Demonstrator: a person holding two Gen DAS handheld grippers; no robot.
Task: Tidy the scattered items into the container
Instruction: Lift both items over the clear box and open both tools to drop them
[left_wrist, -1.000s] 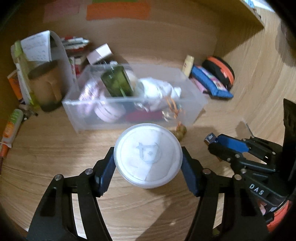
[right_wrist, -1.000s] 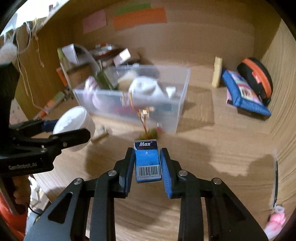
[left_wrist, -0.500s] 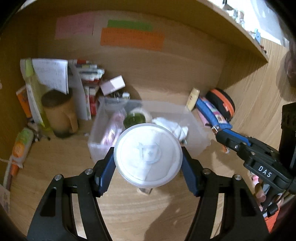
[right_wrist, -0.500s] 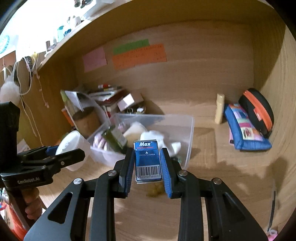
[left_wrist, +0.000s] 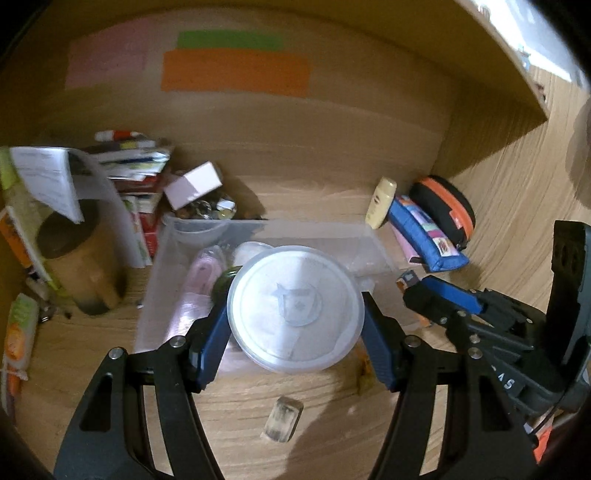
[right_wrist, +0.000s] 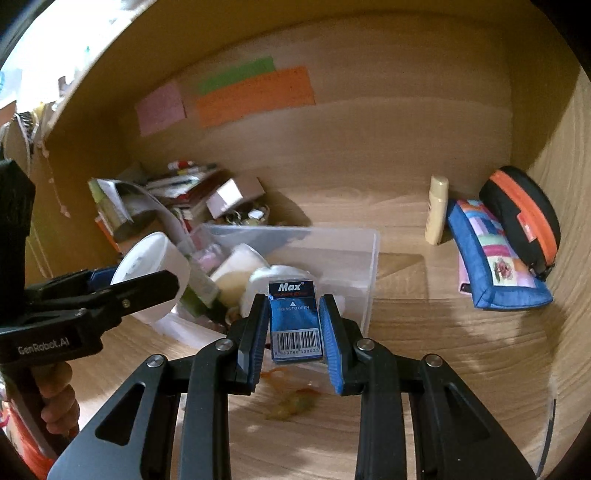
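My left gripper (left_wrist: 295, 314) is shut on a round white lidded tub (left_wrist: 295, 308), held in the air over the near part of the clear plastic container (left_wrist: 328, 232). The same tub (right_wrist: 151, 266) shows at the left of the right wrist view, above the container's (right_wrist: 371, 254) left end. My right gripper (right_wrist: 295, 323) is shut on a small blue "Max" box (right_wrist: 294, 319) with a barcode, hanging over the container's near wall. The container holds a green bottle (right_wrist: 199, 295), a white cloth (right_wrist: 273, 277) and pink items. A small clear block (left_wrist: 282, 424) lies on the desk in front.
Books, papers and a brown mug (left_wrist: 77, 266) crowd the back left. A cream tube (right_wrist: 436, 210), a blue pouch (right_wrist: 491, 258) and a black-and-orange case (right_wrist: 521, 218) sit at the back right. A yellowish trinket (right_wrist: 291, 404) lies below the right gripper. Wooden walls enclose the desk.
Both grippers rose and moved forward with their loads: from in front of the container's near wall to above it. The desk items now lie below them.
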